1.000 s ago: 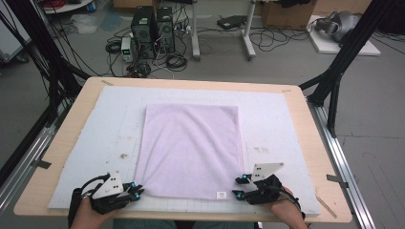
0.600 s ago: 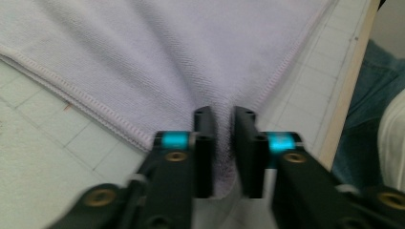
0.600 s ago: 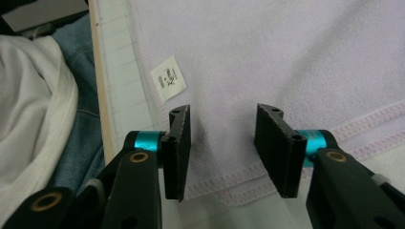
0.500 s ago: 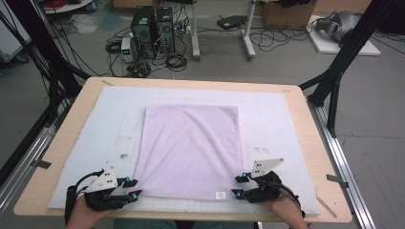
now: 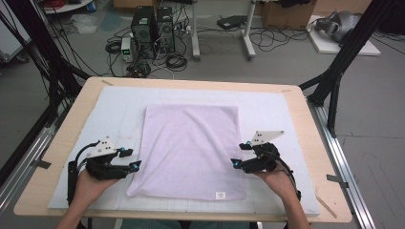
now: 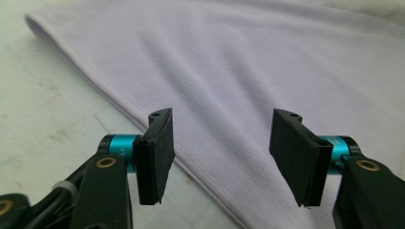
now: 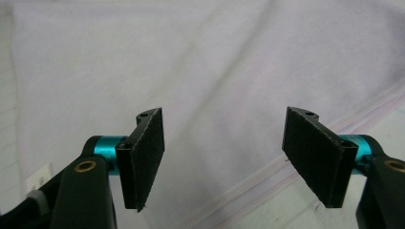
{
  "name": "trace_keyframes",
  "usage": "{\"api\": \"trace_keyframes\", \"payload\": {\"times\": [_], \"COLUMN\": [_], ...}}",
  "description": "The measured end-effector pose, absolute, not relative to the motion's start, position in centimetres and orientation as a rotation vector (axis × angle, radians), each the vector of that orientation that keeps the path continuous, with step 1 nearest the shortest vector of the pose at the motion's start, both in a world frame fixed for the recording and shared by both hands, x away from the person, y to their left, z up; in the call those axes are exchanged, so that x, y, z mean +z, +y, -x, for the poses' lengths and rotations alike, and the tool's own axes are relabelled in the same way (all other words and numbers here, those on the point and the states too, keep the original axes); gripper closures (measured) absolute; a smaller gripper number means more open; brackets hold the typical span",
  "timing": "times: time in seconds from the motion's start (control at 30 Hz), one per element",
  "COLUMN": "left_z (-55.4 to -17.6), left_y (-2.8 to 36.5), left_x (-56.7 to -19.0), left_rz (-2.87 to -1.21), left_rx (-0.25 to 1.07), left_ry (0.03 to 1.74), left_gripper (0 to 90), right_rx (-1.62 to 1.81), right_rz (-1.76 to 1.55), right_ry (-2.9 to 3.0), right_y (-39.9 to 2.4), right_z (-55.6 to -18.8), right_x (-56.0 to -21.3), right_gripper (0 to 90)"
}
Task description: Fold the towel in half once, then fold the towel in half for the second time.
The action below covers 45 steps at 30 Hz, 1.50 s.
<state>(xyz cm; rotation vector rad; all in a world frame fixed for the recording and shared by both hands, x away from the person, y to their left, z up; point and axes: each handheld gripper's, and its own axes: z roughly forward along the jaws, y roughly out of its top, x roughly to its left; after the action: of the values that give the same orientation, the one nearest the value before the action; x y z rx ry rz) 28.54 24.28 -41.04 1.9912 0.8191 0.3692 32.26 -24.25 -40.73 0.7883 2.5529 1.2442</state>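
Beyond the worktop's far edge
Two black computer towers stand among tangled cables on the grey floor.

Black jaws, teal hubs, brass screws.

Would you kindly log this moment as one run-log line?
towel: flat on mat | left gripper: jaws just opening, empty, at left edge | right gripper: jaws just opening, empty, at right edge

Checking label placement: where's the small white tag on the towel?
High view: white tag sits near the lilac towel's near-right corner, just below the right gripper.
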Motion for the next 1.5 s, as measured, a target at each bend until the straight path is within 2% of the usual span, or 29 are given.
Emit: {"api": "trace_keyframes", "payload": {"times": [0.23,0.57,0.77,1.03,1.13,1.3,1.5], "left_z": [-31.4,-34.0,-35.8,-40.4,-41.8,-43.8,-44.9], "left_y": [23.8,23.7,23.8,24.0,24.0,24.0,23.5], "left_x": [-40.1,-39.6,-38.7,-38.0,-38.7,-41.1,-43.0], "left_rz": [-1.986,-1.967,-1.962,-1.956,-1.989,-1.994,-1.988], "left_rx": [0.397,0.393,0.434,0.458,0.499,0.488,0.471], "left_ry": [0.842,0.874,0.904,0.990,1.017,1.093,1.154], "left_gripper": [39.9,39.8,40.7,45.1,45.9,47.7,49.2], "right_rx": [1.264,1.240,1.227,1.172,1.113,1.038,0.965], "right_rz": [-0.863,-0.849,-0.862,-0.899,-0.937,-1.023,-1.142], "right_ry": [2.509,2.531,2.534,2.479,2.481,2.470,2.475], "right_y": [-24.3,-23.4,-23.2,-23.4,-23.4,-23.5,-23.8], "right_z": [-35.2,-37.3,-39.2,-43.5,-45.3,-47.3,-48.1], "right_x": [-40.1,-39.6,-39.3,-37.6,-37.9,-39.9,-42.6], "right_gripper": [28.4,27.5,27.6,32.6,34.2,37.2,38.7]}}
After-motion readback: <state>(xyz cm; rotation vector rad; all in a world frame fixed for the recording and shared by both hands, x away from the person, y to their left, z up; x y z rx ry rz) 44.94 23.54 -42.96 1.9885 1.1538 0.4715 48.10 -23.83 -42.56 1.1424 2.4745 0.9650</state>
